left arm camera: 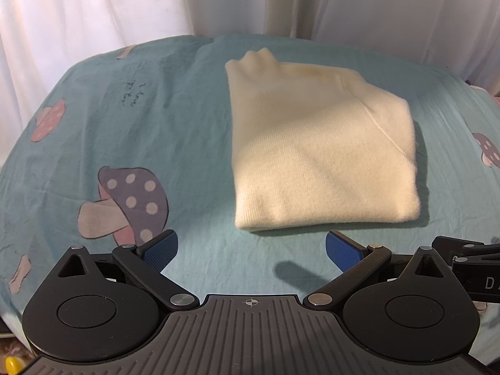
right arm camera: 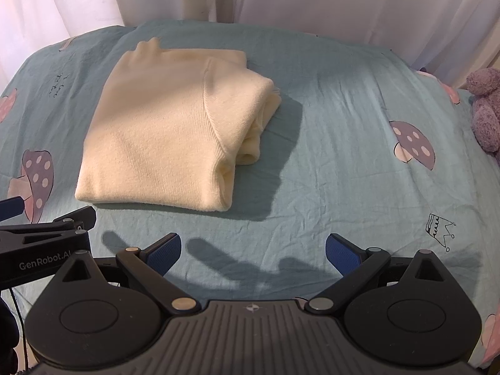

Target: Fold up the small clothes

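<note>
A cream knit sweater [left arm camera: 318,147] lies folded in a thick rectangle on the teal bedsheet [left arm camera: 175,131]. It also shows in the right wrist view [right arm camera: 168,131], with its stacked layers visible on the right side. My left gripper [left arm camera: 251,247] is open and empty, hovering just in front of the sweater's near edge. My right gripper [right arm camera: 253,248] is open and empty, in front of and to the right of the sweater. Neither gripper touches the cloth.
The sheet has mushroom prints [left arm camera: 125,203] and a small crown drawing [right arm camera: 439,229]. A purple plush toy [right arm camera: 486,109] sits at the right edge. White curtains [left arm camera: 93,15] hang behind the bed. The left gripper's side [right arm camera: 40,247] shows at the right view's left.
</note>
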Available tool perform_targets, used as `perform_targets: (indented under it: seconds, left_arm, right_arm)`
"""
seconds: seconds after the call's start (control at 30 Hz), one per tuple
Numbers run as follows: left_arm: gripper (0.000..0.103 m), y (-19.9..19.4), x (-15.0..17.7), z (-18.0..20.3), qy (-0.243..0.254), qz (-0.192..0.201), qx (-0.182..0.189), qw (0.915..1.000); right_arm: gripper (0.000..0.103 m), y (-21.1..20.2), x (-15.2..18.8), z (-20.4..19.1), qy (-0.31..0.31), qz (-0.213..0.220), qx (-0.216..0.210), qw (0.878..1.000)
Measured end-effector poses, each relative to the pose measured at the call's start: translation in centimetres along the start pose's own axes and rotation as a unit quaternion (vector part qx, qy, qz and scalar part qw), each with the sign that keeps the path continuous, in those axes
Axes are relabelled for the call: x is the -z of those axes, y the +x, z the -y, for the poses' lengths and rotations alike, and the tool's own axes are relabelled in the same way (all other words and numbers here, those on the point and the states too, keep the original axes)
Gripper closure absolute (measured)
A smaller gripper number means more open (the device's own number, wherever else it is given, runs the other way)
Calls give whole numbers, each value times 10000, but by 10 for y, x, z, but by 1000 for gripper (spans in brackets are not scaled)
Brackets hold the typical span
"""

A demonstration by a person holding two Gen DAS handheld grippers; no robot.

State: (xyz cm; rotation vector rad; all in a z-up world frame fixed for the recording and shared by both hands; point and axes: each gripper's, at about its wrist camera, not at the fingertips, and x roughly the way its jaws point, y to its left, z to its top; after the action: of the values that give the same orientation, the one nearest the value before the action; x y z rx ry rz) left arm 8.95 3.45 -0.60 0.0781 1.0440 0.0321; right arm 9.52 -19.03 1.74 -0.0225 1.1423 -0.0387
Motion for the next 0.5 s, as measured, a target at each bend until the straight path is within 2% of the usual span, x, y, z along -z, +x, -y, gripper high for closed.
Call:
perform_targets:
  seconds: [0.5]
  left_arm:
    - [0, 1, 2, -1, -78, 30, 73, 9999]
  right_arm:
    - [4, 1, 0, 1, -4, -4, 15, 10000]
